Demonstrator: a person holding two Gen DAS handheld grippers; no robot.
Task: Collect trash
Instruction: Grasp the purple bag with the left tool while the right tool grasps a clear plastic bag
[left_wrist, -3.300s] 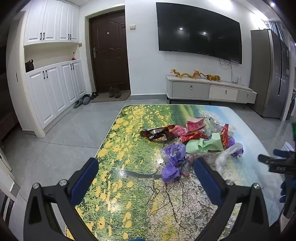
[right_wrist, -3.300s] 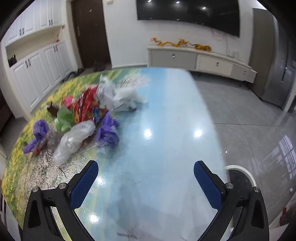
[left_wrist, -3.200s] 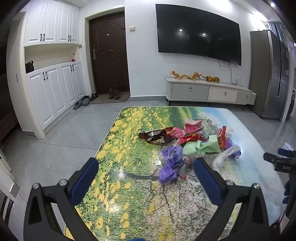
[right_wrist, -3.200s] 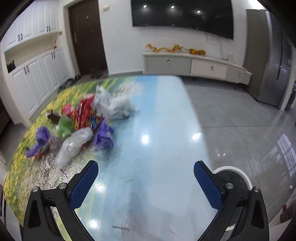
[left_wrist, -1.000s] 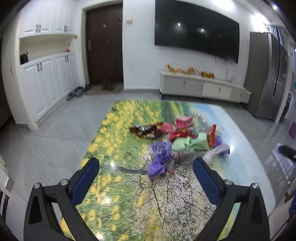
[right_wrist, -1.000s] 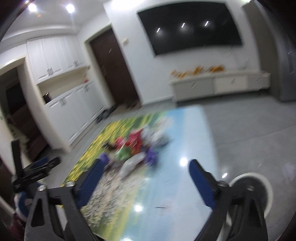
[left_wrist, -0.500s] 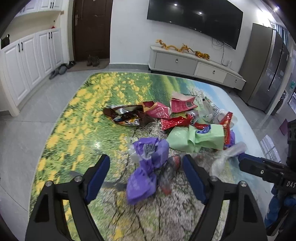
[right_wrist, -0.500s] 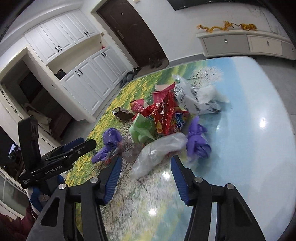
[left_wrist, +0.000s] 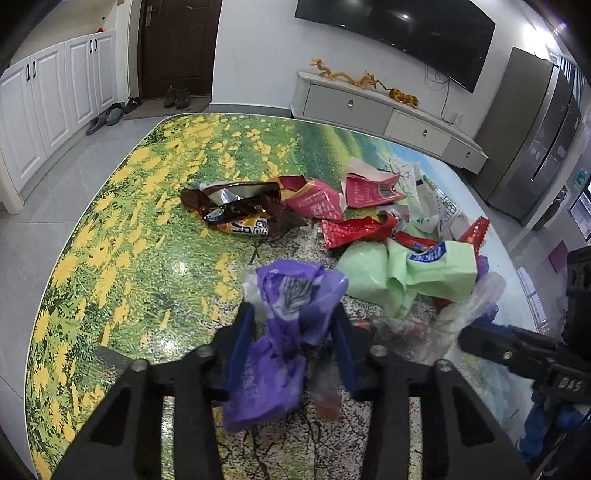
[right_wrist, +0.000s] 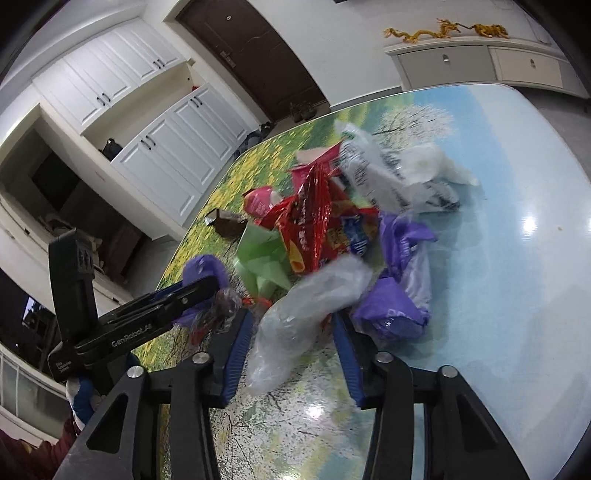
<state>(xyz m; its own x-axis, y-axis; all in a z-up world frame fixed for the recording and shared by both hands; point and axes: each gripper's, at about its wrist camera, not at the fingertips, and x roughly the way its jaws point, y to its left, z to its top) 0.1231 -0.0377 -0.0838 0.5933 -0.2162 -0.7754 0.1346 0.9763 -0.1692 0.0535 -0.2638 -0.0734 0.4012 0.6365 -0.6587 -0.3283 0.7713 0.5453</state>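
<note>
With both tongs closing at once, the risk is two weak pinches on slippery film.

Left tongs (left_wrist: 293, 341): jaws closing around the purple bag (left_wrist: 291, 314) at the near edge of the trash pile (left_wrist: 369, 236), mid-bench (left_wrist: 122, 229). Bag sits between the pads; can't tell if they're pressing on it yet. The bag is crumpled and loose, with a clear wrapper (left_wrist: 328, 384) tucked against it. A grip on one fold only could let the rest unfurl and drop on lift.

Right tongs (right_wrist: 293, 339): also closing, straddling the clear plastic bag (right_wrist: 306, 310) on the pile's other side. Film is between the pads, contact unclear. It's puffy and glossy, so it's likely to squirt out or compress to nothing.

Other hazards:
- The two tongs are near each other, so pulling opposite ways could clash or drag shared wrappers.
- A second purple bag (right_wrist: 395, 306) lies just beside the right pad and may get snagged and fall off mid-carry.
- The glossy bench lets light wrappers slide away from a nudge.
</note>
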